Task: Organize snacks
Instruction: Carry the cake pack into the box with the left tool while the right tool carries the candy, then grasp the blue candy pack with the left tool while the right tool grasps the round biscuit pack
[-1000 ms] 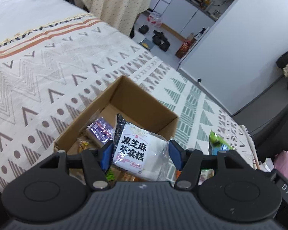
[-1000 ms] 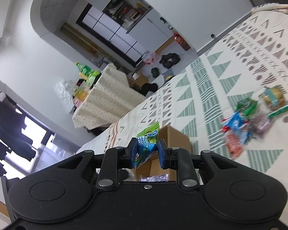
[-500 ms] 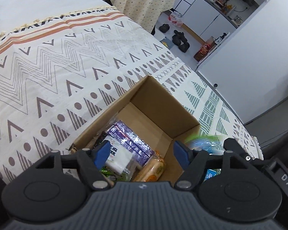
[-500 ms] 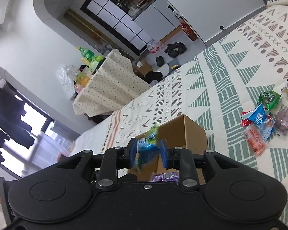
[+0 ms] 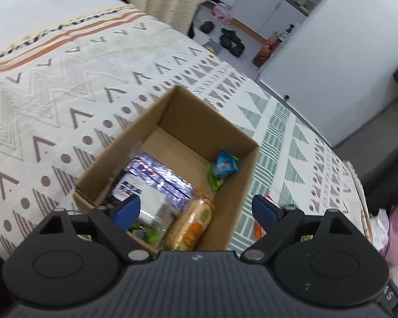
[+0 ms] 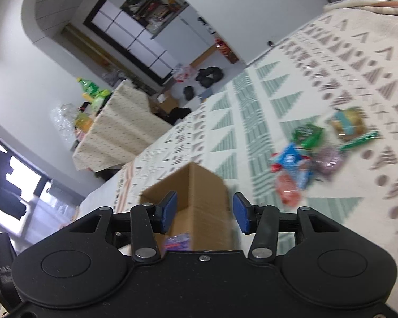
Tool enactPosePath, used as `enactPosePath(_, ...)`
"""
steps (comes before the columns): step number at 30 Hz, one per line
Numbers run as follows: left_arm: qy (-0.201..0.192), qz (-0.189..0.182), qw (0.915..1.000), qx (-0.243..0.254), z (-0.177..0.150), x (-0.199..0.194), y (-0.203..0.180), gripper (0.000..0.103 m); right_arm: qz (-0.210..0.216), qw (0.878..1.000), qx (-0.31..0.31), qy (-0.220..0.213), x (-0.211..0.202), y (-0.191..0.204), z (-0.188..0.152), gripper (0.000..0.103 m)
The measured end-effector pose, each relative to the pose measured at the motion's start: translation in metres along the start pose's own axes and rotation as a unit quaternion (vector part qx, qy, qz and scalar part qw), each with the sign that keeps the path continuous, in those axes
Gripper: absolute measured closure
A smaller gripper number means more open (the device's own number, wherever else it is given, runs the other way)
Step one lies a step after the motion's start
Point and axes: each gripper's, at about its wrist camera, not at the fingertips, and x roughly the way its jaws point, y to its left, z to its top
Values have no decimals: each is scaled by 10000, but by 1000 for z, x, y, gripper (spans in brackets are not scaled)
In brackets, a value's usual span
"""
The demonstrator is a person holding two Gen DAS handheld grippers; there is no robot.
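Both grippers have let go within the last second: the white sesame-cake packet (image 5: 143, 196) that the left gripper (image 5: 196, 209) was clamping now lies inside the cardboard box (image 5: 248, 169), and the blue-and-green snack pouch (image 5: 224, 164) that the right gripper (image 6: 203, 216) was pinching has dropped to the box floor near its right wall. Each tool's blue pads stand wide apart with nothing between them, which fits a release made above the opening so the packets fall in rather than being pushed.

Inside the box, the white packet rests on a shiny purple wrapper (image 5: 161, 177), and an orange-labelled biscuit roll (image 5: 192, 226) leans against the near wall beside them. The box sits on a patterned bedspread (image 5: 66, 92), close under both cameras.

Well apart from the box, a small heap of loose snacks (image 6: 313, 151) waits on the bedspread: a green pouch, a blue-and-red one, a pink one and a round yellowish pack, blurred in the right wrist view. Judging by that heap, the sorting is partly done, and the open fingers suit reaching for another packet.
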Motion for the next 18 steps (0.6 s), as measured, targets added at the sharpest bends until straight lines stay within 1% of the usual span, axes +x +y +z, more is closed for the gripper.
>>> enactPosePath(4, -58, -52, 9995, 316, -8, -2, -16, 8, -114, 9998, 134, -90, -14, -16, 2, 54)
enactPosePath(6, -62, -68, 9992, 397, -12, -2, -21, 8, -159, 9996, 136, -164, -20, -21, 4, 49)
enactPosePath(10, 5, -133, 9980, 616, -20, 0, -36, 8, -239, 9992, 131, -290, -33, -38, 8, 47)
enactPosePath(15, -33, -245, 9933, 1132, -28, -3, -62, 8, -393, 9978, 202, -497, -47, -64, 11, 45)
enactPosePath(18, -12, -301, 9904, 1348, -34, -2, -76, 8, -444, 9970, 272, -570, -52, -79, 13, 45)
